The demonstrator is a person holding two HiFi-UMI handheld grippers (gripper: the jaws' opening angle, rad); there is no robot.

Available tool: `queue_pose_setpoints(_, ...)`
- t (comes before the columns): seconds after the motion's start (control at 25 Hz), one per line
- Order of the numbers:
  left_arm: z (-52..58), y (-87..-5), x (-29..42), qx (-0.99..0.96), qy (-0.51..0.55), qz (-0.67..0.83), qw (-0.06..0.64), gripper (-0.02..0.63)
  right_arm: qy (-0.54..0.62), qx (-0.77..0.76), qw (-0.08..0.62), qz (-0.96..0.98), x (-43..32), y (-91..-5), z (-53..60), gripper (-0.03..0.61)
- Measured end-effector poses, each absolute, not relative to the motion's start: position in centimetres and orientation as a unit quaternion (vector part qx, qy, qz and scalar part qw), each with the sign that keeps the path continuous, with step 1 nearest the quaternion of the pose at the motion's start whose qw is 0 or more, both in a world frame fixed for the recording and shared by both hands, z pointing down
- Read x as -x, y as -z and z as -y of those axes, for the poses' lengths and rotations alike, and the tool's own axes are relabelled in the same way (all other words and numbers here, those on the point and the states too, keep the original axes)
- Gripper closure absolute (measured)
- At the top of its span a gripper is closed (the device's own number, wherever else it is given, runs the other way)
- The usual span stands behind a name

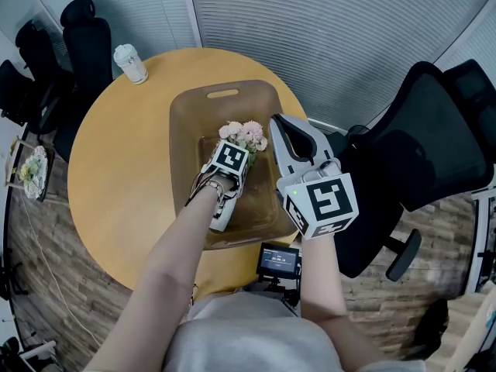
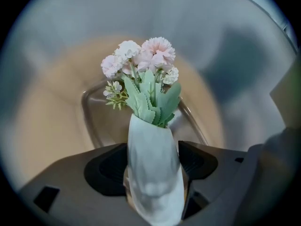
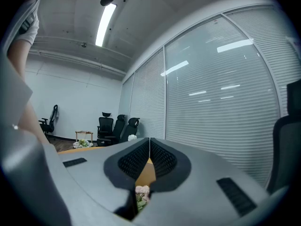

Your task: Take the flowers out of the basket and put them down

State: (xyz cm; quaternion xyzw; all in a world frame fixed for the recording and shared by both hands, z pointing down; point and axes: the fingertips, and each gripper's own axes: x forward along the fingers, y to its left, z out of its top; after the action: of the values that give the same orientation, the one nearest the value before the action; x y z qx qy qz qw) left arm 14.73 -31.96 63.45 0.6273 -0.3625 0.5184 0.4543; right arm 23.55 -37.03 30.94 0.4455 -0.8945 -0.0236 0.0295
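Observed left claw [image 2: 151,166] clamped on the flowers [image 2: 143,74], with both black pads [image 2: 106,171] pressed against the white wrap [image 2: 154,182] round the stems, the opening fairly wide and filled by the wrap. Noted pink and white blooms and green leaves fanning out of the wrap's top, pointing toward 12 o'clock in the left gripper view. Placed the bunch, from the head view, above the middle of the brown basket [image 1: 186,111], with blooms at 1 o'clock from the claw's marker cube [image 1: 230,159]. Could not tell whether the wrap's foot touches the basket floor. Saw the basket lying on the round wooden tabletop [image 1: 116,177], shifted toward the 3 o'clock side, with its handle slot [image 1: 223,93] at 12 o'clock. Found right claw [image 3: 149,147] closed, tips together, gripping nothing; caught only a sliver of the flowers below them in the right gripper view. Located it in the head view just at 3 o'clock of the flowers, over the basket's right side and apart from the bunch. Logged a lidded paper cup [image 1: 130,63] at 11 o'clock on the tabletop edge, a small screen device [image 1: 279,260] at 5 o'clock by the near edge, a black office chair [image 1: 434,130] off the tabletop at 3 o'clock, and more chairs [image 1: 77,37] at 10 o'clock.
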Motion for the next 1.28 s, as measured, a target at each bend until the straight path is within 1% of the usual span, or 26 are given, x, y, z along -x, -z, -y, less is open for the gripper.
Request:
queue_pose_setpoints(0.08, 31.9, -63.9, -14.7, -0.624, -0.523, 0.359, 0.456, 0.27, 0.023, -0.447, 0.028, 0.894, -23.5, -30.9, 37.2, 0.552)
queue_pose_setpoints(0.28, 31.8, -63.8, -14.7, -0.62, -0.55, 0.35, 0.436, 0.267, 0.02, -0.452, 0.02, 0.891, -23.7, -30.6, 37.3, 0.554)
queue_pose_setpoints(0.52, 31.6, -65.8, -14.7, -0.61, -0.536, 0.348, 0.469, 0.262, 0.021, -0.453, 0.016, 0.891, -23.5, -30.5, 37.3, 0.552)
queue_pose_setpoints(0.64, 31.2, -65.4, -15.4, -0.613, -0.531, 0.339, 0.477, 0.262, 0.019, -0.452, 0.015, 0.892, -23.4, -30.6, 37.3, 0.552)
queue_pose_setpoints(1.0, 31.4, -65.1, -15.3, -0.621, -0.526, 0.346, 0.467, 0.264, 0.02, -0.445, 0.017, 0.895, -23.3, -30.7, 36.8, 0.552)
queue_pose_setpoints(1.28, 33.2, -63.7, -16.3, -0.667, -0.485, 0.358, 0.438, 0.264, 0.026, -0.451, 0.017, 0.892, -24.2, -29.9, 36.0, 0.552)
